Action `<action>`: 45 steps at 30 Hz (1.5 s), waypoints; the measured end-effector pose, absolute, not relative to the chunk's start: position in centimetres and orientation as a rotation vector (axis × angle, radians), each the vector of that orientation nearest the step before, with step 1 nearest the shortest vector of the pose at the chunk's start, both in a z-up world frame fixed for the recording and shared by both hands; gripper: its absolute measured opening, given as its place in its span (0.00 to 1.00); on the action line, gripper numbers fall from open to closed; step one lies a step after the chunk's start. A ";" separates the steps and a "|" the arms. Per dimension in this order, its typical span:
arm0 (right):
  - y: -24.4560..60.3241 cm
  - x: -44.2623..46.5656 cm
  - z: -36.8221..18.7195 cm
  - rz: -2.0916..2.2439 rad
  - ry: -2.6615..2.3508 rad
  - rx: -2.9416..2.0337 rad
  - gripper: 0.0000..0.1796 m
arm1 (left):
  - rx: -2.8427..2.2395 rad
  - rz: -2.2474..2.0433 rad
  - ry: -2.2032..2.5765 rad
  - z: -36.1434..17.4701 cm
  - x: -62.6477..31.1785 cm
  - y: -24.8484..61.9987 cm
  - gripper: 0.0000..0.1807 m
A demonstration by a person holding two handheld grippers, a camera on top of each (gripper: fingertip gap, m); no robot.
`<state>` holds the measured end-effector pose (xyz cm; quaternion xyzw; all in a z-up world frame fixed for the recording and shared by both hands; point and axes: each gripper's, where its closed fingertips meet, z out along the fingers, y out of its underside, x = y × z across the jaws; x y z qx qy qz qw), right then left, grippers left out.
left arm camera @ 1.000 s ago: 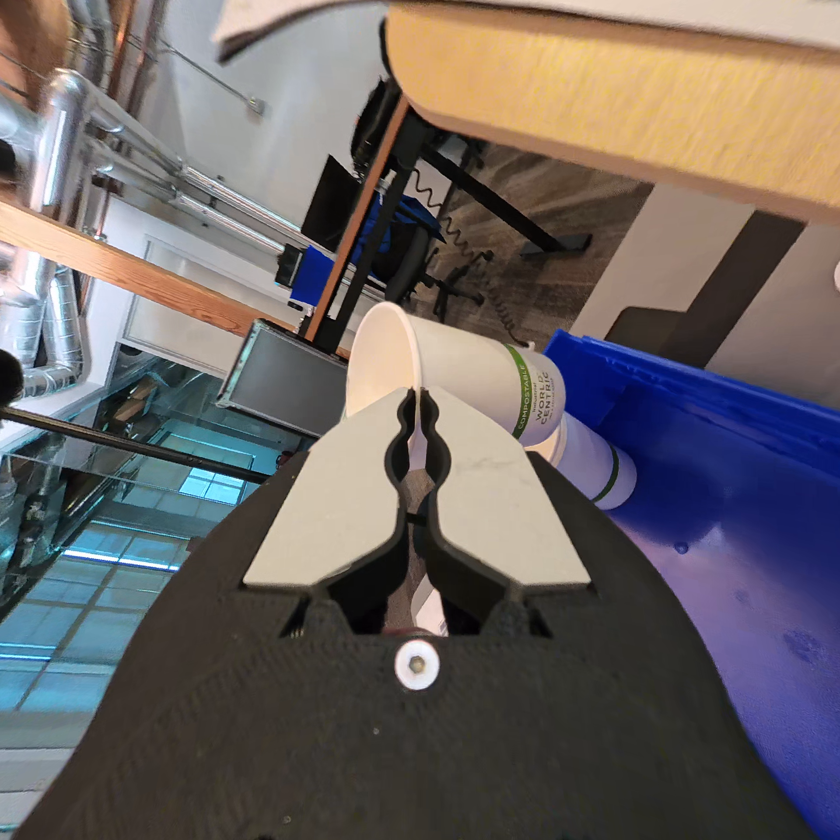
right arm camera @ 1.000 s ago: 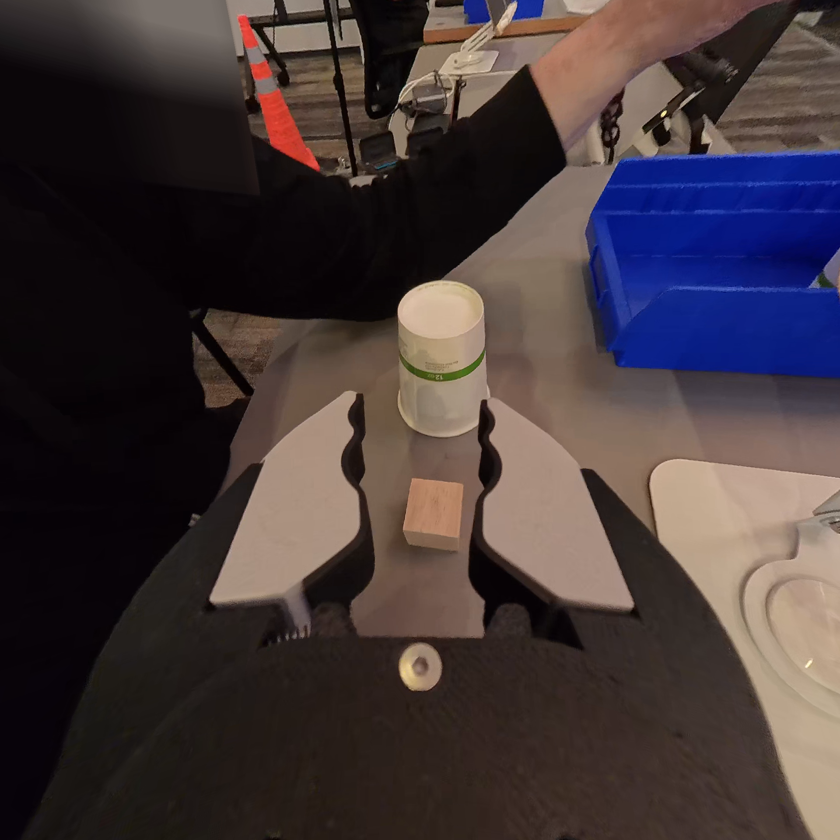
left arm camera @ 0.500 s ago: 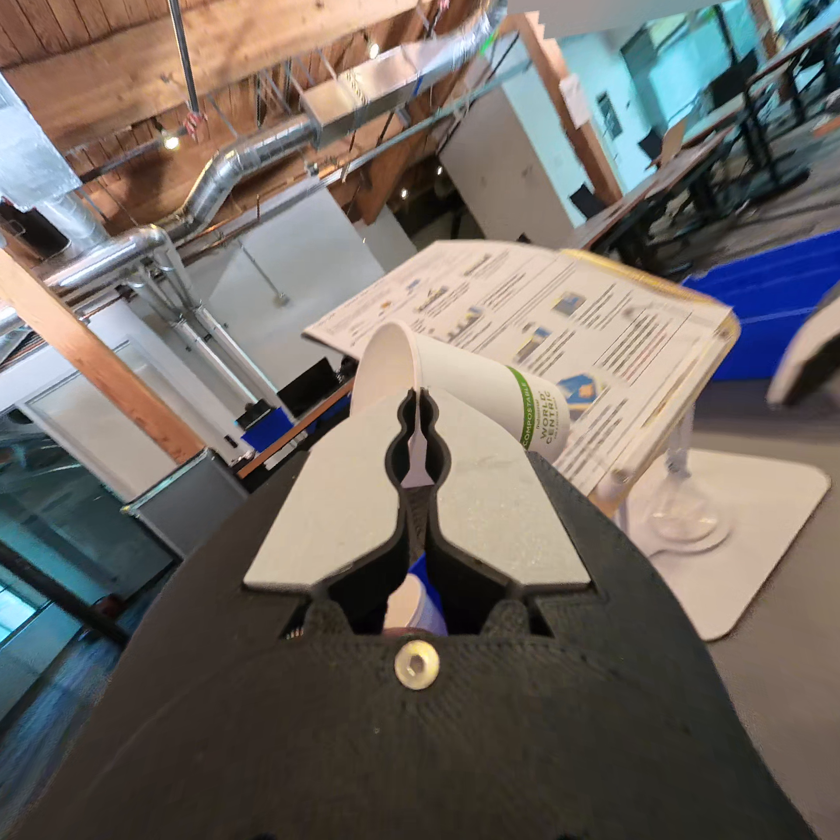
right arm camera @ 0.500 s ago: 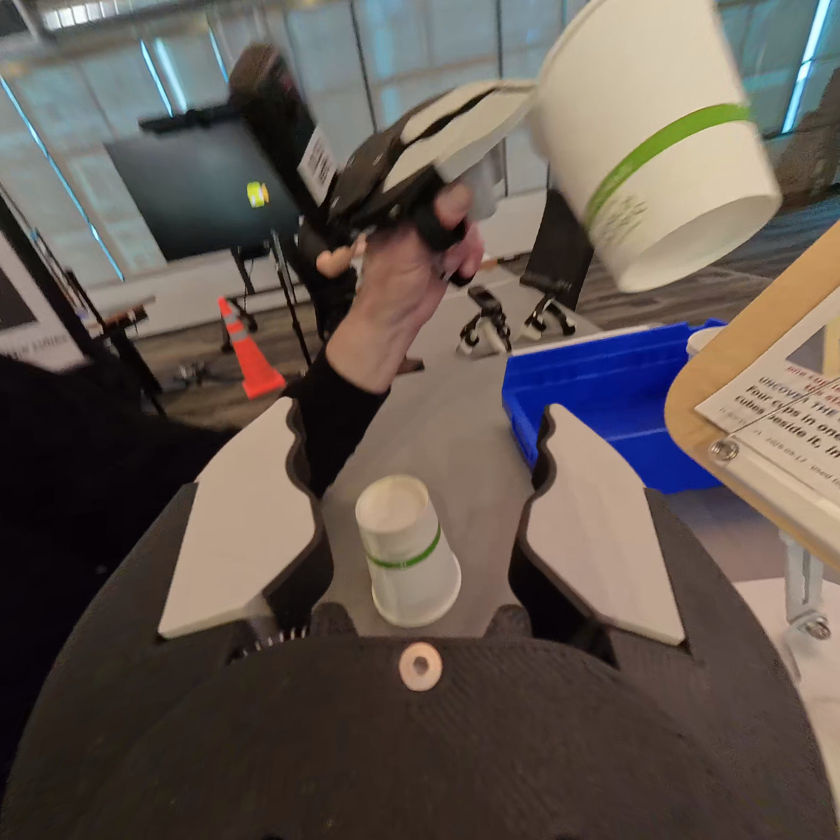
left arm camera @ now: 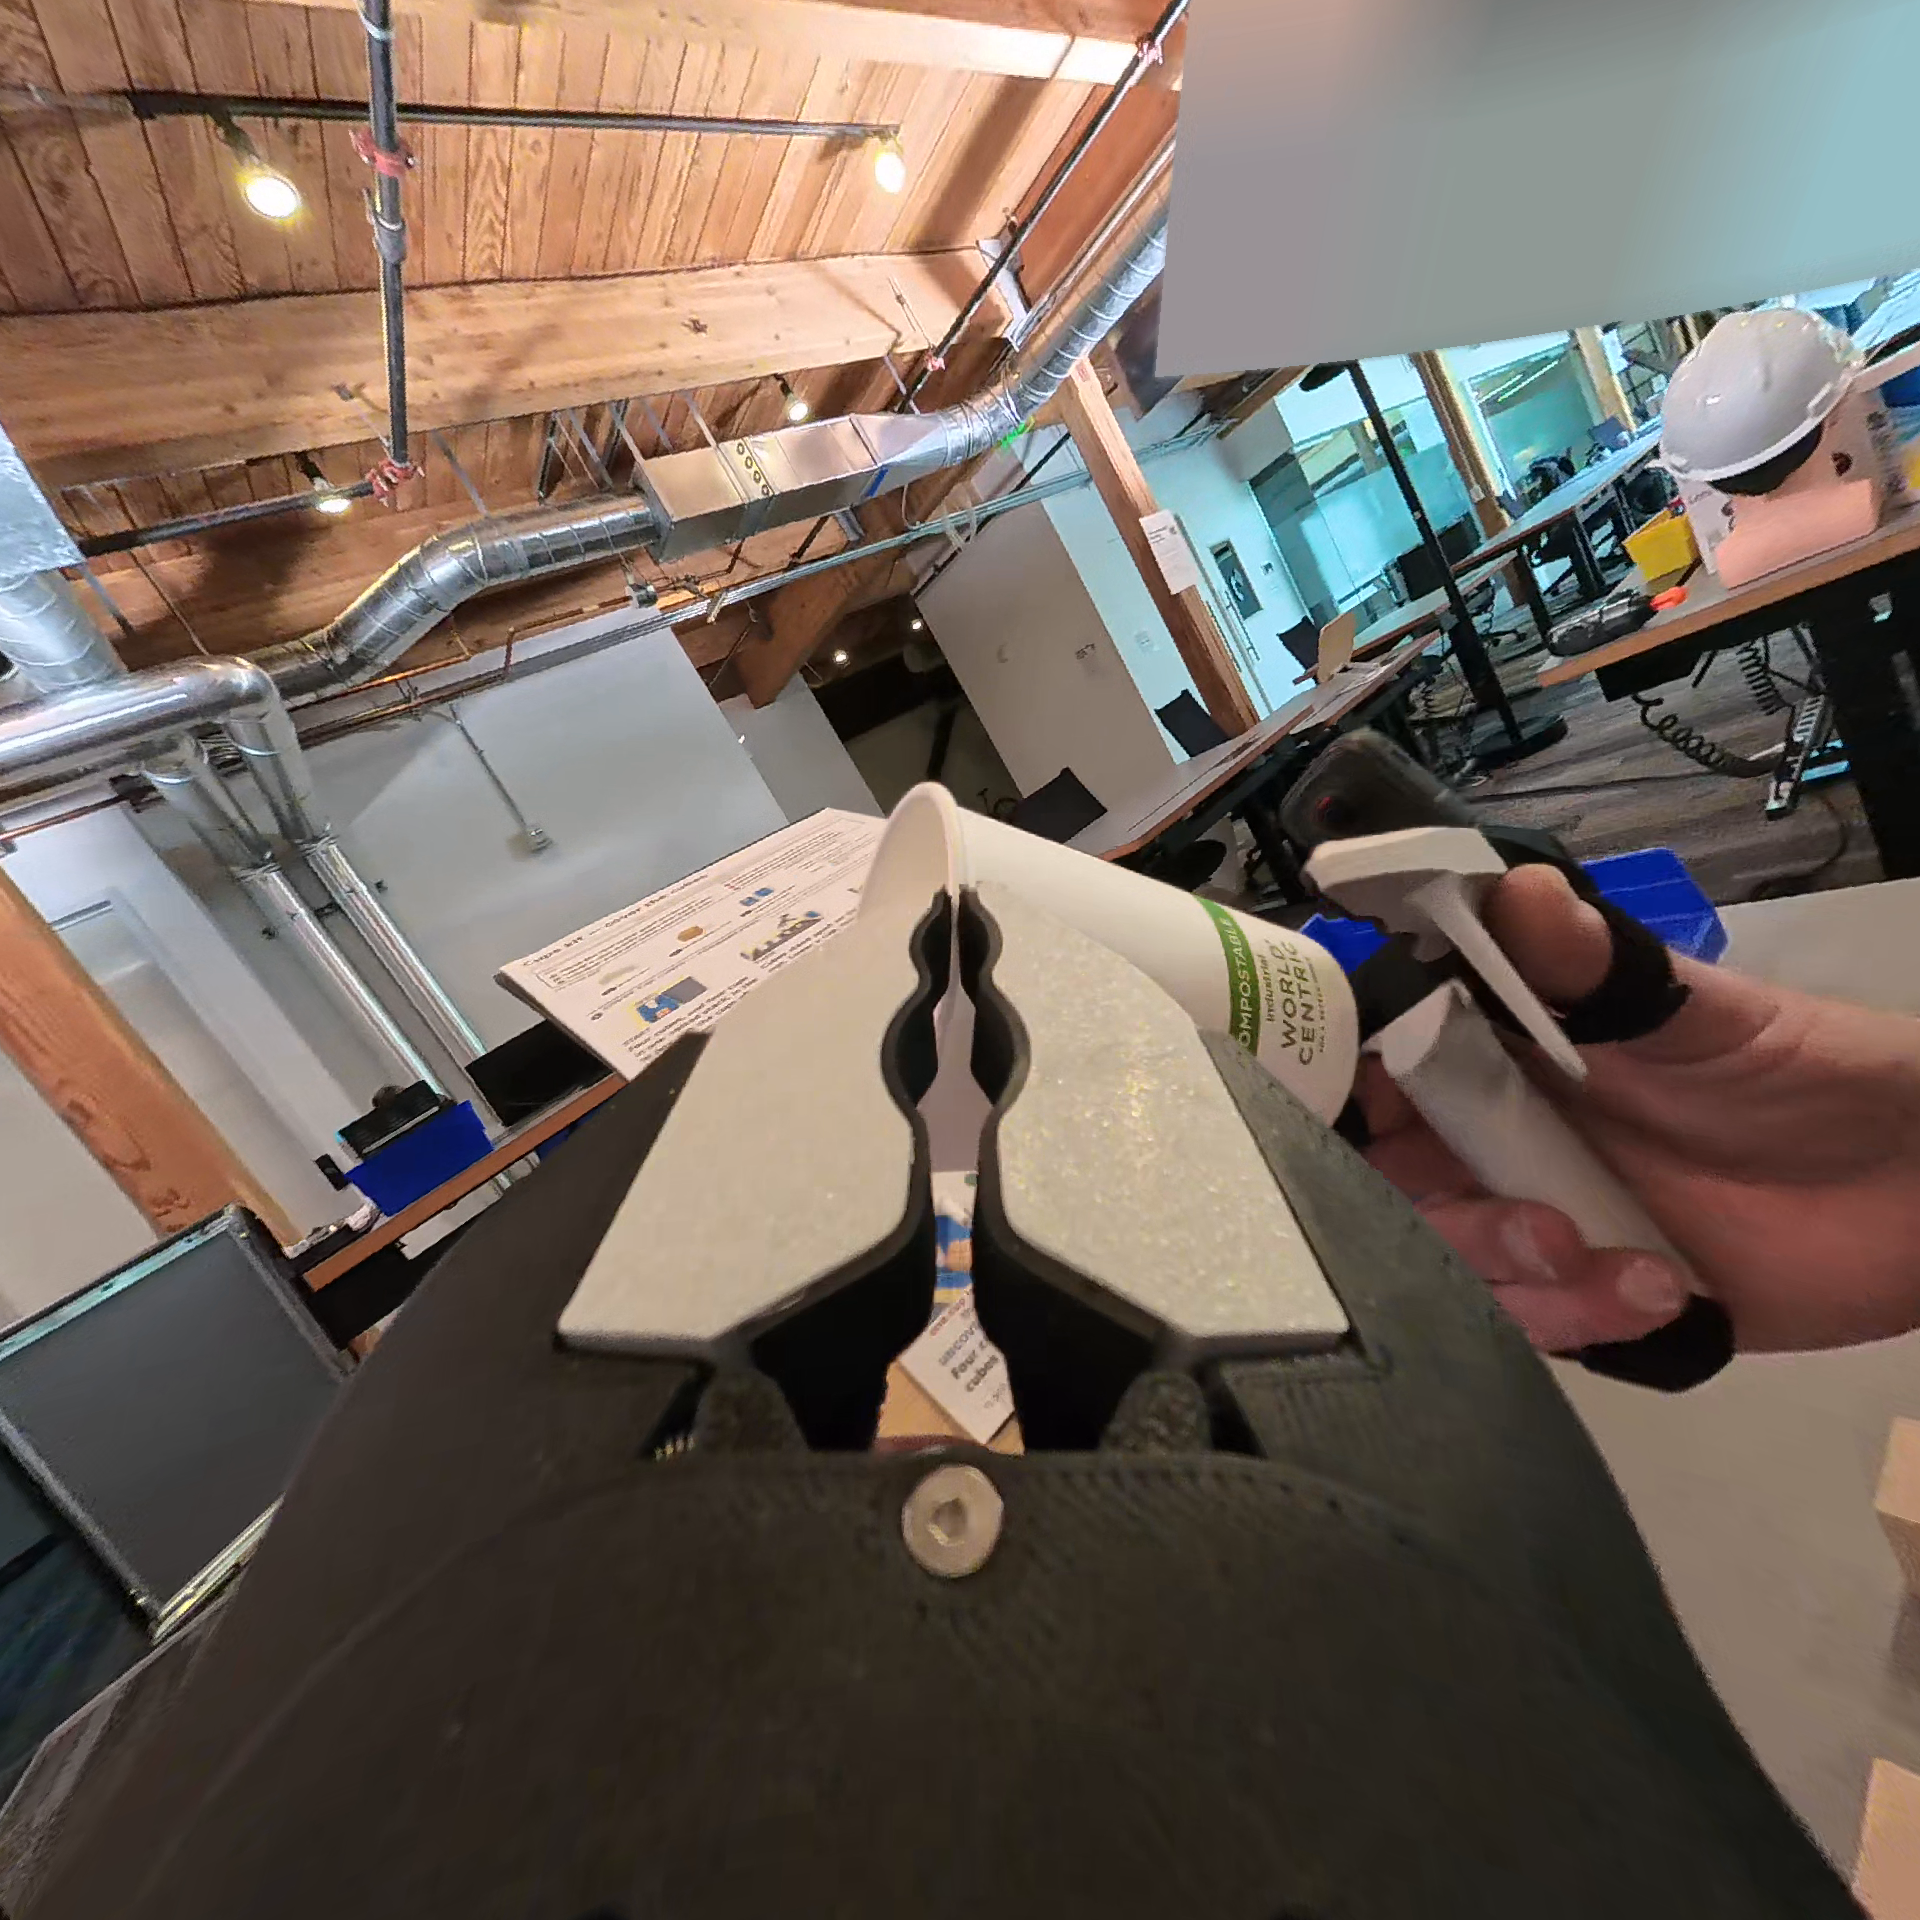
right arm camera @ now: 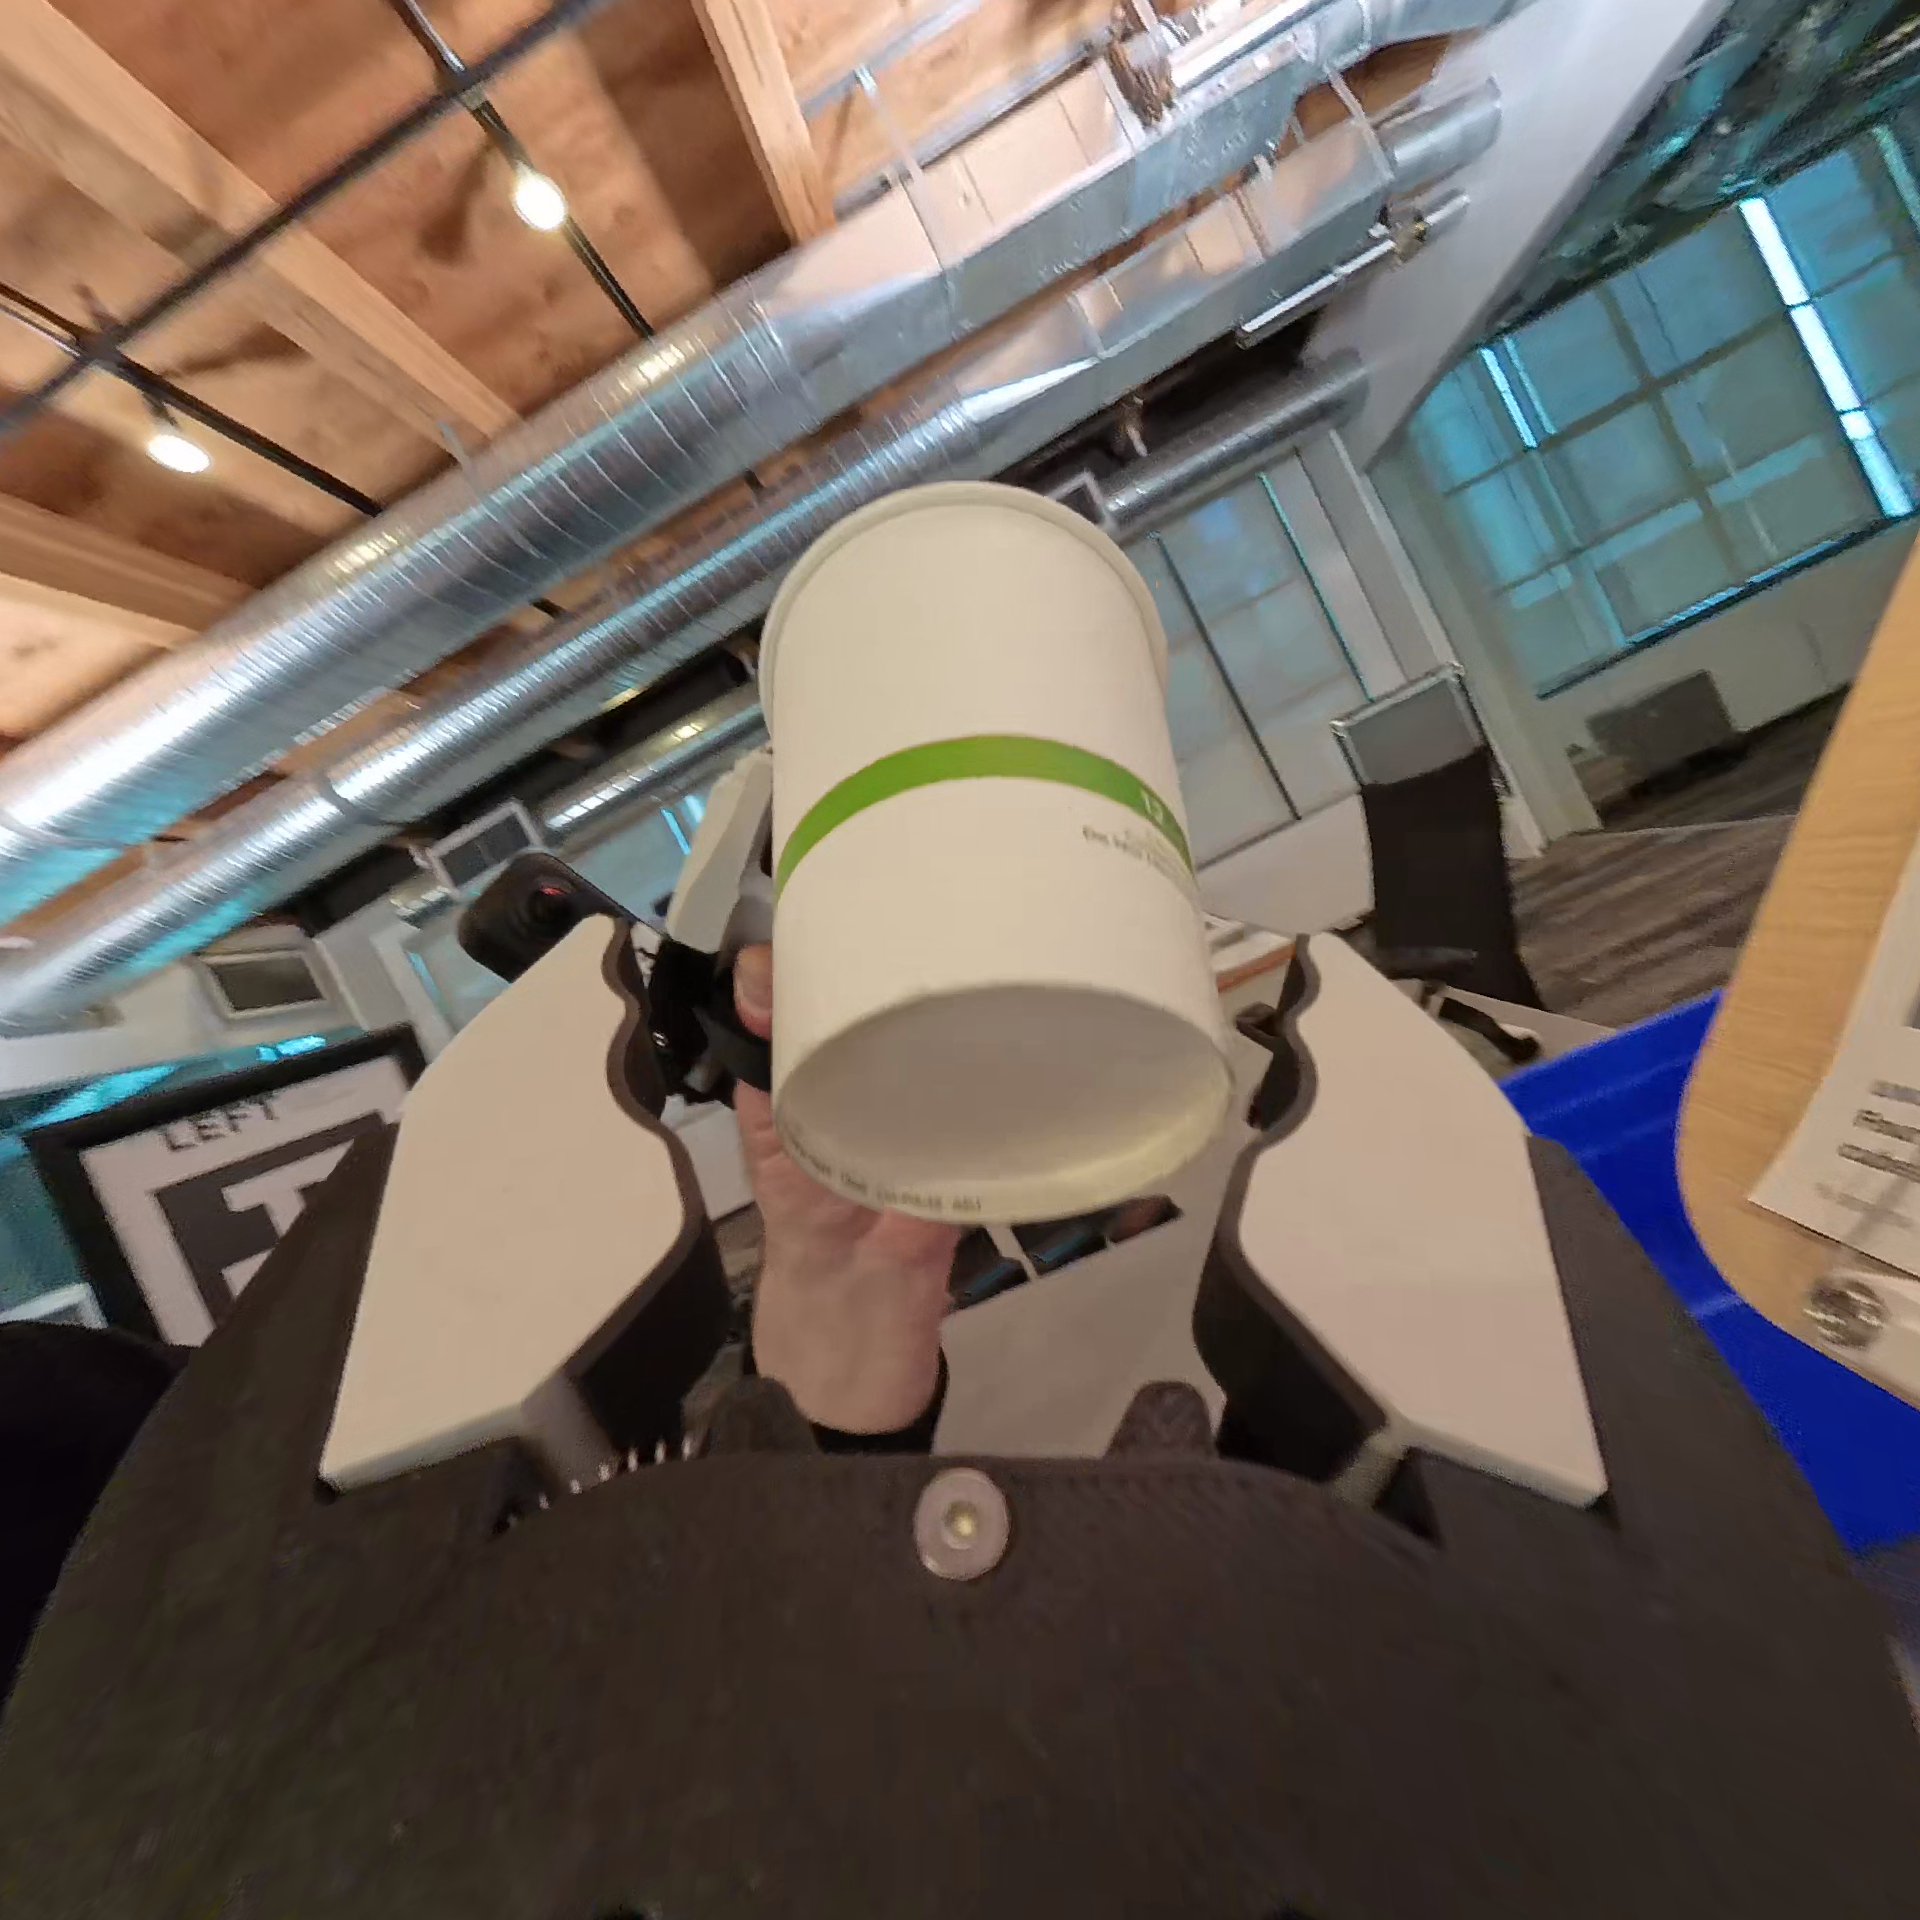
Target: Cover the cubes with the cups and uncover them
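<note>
The left gripper [left arm camera: 961,971] is clamped on the rim wall of a white paper cup [left arm camera: 1164,961], held mid-frame in the air. The right gripper [right arm camera: 951,1023] gapes wide around the cup's base. Light and thin-walled, it likely crushes easily; grasp its sides gently near the base.

My left gripper [left arm camera: 961,914] pinches the cup [left arm camera: 1122,956] by its rim, aloft. My right gripper [right arm camera: 956,997] stands in front of its base, fingers [right arm camera: 520,1195] either side, apart from it.
</note>
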<state>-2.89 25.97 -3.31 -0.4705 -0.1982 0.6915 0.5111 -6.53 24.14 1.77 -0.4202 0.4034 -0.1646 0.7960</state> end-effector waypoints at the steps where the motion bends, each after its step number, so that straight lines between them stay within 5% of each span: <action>1: 25.8 -2.9 -3.1 1.696 -0.476 -1.110 0.61 | -0.905 -0.359 0.874 1.7 -6.3 24.0 0.01; 4: 26.0 -2.8 -3.2 1.742 -0.460 -1.094 0.49 | -0.900 -0.397 0.859 1.7 -6.0 23.7 0.01; 15: 27.0 -0.5 -3.8 1.656 -0.560 -1.207 0.49 | -0.928 -0.436 0.910 1.6 -6.3 24.3 0.06; 28: 23.7 1.2 -13.0 0.685 -1.642 -1.685 0.49 | -1.073 -0.264 0.898 1.4 -9.8 26.6 0.00; 45: 17.8 0.2 -22.9 0.216 -2.368 -1.788 0.49 | -1.103 -0.224 0.861 2.0 -11.8 26.9 0.00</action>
